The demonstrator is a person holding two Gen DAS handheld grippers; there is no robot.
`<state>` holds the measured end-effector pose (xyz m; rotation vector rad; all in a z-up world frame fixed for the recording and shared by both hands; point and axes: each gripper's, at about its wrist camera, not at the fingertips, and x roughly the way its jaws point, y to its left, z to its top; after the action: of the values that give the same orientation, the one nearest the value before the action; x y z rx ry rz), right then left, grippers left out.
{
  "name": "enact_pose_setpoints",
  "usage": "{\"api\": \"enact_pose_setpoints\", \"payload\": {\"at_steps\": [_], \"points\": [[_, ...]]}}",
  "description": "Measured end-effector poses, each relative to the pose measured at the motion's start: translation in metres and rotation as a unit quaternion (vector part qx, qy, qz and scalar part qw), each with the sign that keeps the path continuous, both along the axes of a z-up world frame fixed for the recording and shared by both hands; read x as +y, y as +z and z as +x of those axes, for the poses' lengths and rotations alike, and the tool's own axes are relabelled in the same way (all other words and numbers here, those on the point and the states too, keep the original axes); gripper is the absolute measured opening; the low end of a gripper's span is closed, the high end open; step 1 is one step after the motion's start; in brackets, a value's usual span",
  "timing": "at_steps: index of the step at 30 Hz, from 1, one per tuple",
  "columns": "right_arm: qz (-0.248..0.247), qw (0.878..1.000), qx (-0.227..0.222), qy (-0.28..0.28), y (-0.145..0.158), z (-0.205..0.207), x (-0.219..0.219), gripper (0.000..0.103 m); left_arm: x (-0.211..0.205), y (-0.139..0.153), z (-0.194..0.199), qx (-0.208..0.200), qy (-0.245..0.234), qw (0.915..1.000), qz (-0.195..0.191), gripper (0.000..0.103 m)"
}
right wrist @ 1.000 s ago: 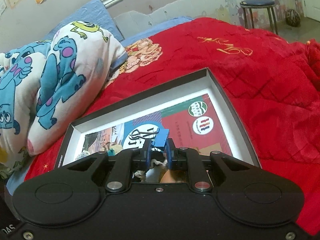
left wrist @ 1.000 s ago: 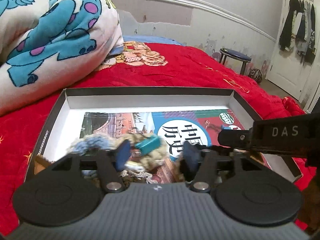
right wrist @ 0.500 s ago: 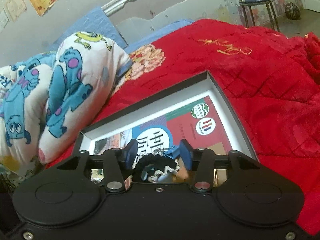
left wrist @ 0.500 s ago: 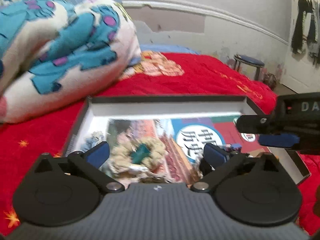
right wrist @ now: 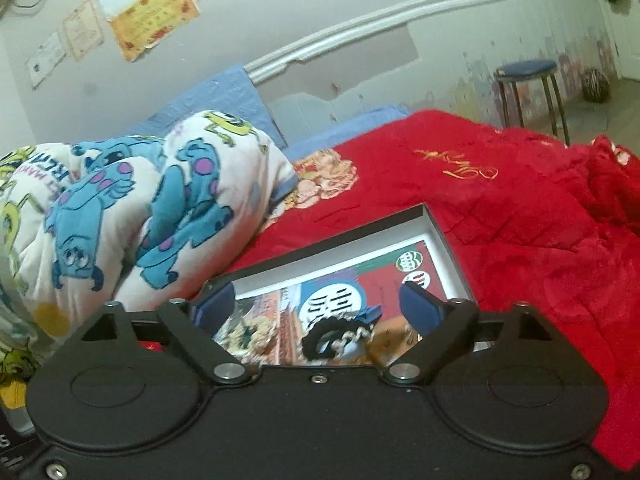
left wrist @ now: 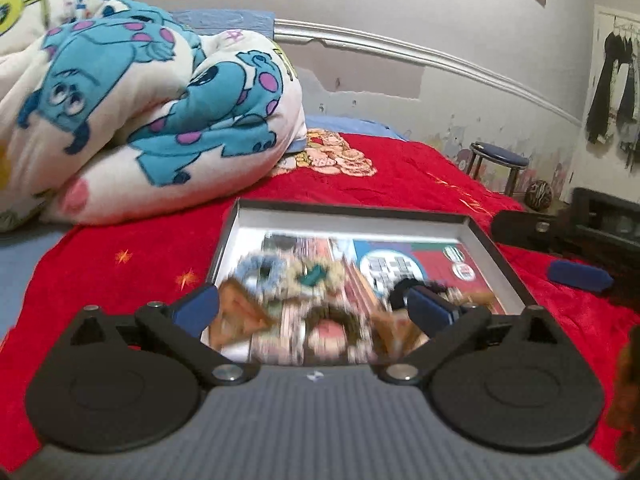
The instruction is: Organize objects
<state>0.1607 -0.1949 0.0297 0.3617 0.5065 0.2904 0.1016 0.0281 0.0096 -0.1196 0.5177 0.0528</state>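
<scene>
Both hand-held black two-finger grippers hang over a shallow, dark-rimmed white cardboard box (left wrist: 496, 248) that rests on a red plush bedspread (right wrist: 520, 248). The left gripper (left wrist: 316, 308) has its blue-padded jaws spread to their widest with nothing between them. The right gripper (right wrist: 316, 300) is opening its jaws, and no pad presses on anything, though a black scrunchie with a pale chain trim (right wrist: 332, 336) shows in the gap, lying in the box below. Inside the box, on a colourful printed book cover (right wrist: 360, 280), lies a scatter of soft hair things: a fluffy light-blue scrunchie (left wrist: 260, 270), a cream woolly scrunchie with a teal tag (left wrist: 316, 276), and others too blurred in the left wrist view to name. A rolled white blanket printed with blue cartoon monsters (left wrist: 140, 120) sits just beside the box's far left corner, and a blue-topped metal stool (right wrist: 528, 76) stands well apart by the wall. These scrunchies look light, limp and easily squashed, with nothing fragile about them; they would likely sag and snag on neighbours if lifted by one edge. The surest hold seems to be across the thick gathered ring of fabric, pinching one side of the loop rather than the chain or tag.
</scene>
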Motion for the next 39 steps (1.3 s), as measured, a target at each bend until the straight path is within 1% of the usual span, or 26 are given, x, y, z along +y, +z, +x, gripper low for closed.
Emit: {"api": "enact_pose_setpoints", "payload": {"at_steps": [3, 5, 8, 12, 15, 17, 19, 20, 22, 24, 26, 28, 31, 34, 39], "points": [[-0.038, 0.999, -0.015, 0.012, -0.001, -0.026, 0.009, 0.096, 0.000, -0.006, -0.026, 0.007, 0.007, 0.9999, -0.008, 0.103], [-0.058, 0.998, -0.022, 0.006, -0.005, -0.041, 0.012, 0.103, -0.003, -0.008, -0.038, 0.013, 0.009, 0.9999, 0.000, 0.103], [-0.092, 0.995, -0.025, -0.002, -0.009, -0.056, 0.012, 0.103, -0.010, -0.011, -0.052, 0.014, 0.014, 0.9996, 0.022, 0.103], [-0.124, 0.992, -0.031, -0.025, -0.015, -0.071, 0.005, 0.103, -0.023, -0.014, -0.059, 0.007, -0.001, 0.9986, 0.052, 0.103], [-0.129, 0.990, -0.023, -0.045, -0.022, -0.079, -0.001, 0.103, -0.035, -0.017, -0.061, 0.005, -0.012, 0.9973, 0.073, 0.103], [-0.125, 0.991, -0.012, -0.054, -0.025, -0.083, -0.004, 0.103, -0.041, -0.021, -0.065, 0.005, -0.005, 0.9954, 0.095, 0.103], [-0.105, 0.993, 0.000, -0.054, -0.029, -0.084, -0.009, 0.103, -0.046, -0.023, -0.067, 0.003, 0.000, 0.9933, 0.116, 0.103], [-0.096, 0.994, 0.004, -0.055, -0.031, -0.085, -0.009, 0.103, -0.047, -0.024, -0.067, 0.004, -0.003, 0.9930, 0.118, 0.103], [-0.093, 0.994, 0.010, -0.058, -0.034, -0.088, -0.009, 0.103, -0.046, -0.024, -0.065, 0.015, -0.008, 0.9944, 0.105, 0.103], [-0.109, 0.992, 0.011, -0.060, -0.039, -0.091, -0.005, 0.103, -0.042, -0.025, -0.063, 0.027, -0.012, 0.9959, 0.086, 0.103], [-0.121, 0.991, 0.016, -0.058, -0.043, -0.092, 0.000, 0.103, -0.038, -0.025, -0.062, 0.031, -0.009, 0.9966, 0.075, 0.103], [-0.128, 0.990, 0.020, -0.054, -0.045, -0.092, 0.003, 0.103, -0.036, -0.027, -0.061, 0.040, -0.003, 0.9967, 0.070, 0.103], [-0.132, 0.989, 0.022, -0.059, -0.044, -0.090, 0.003, 0.103, -0.030, -0.028, -0.059, 0.061, -0.002, 0.9970, 0.048, 0.103], [-0.133, 0.989, 0.028, -0.059, -0.044, -0.087, 0.003, 0.103, -0.024, -0.027, -0.058, 0.070, 0.004, 0.9970, 0.033, 0.103], [-0.145, 0.988, 0.024, -0.056, -0.043, -0.087, 0.006, 0.103, -0.016, -0.027, -0.057, 0.088, 0.007, 0.9961, 0.008, 0.103]]}}
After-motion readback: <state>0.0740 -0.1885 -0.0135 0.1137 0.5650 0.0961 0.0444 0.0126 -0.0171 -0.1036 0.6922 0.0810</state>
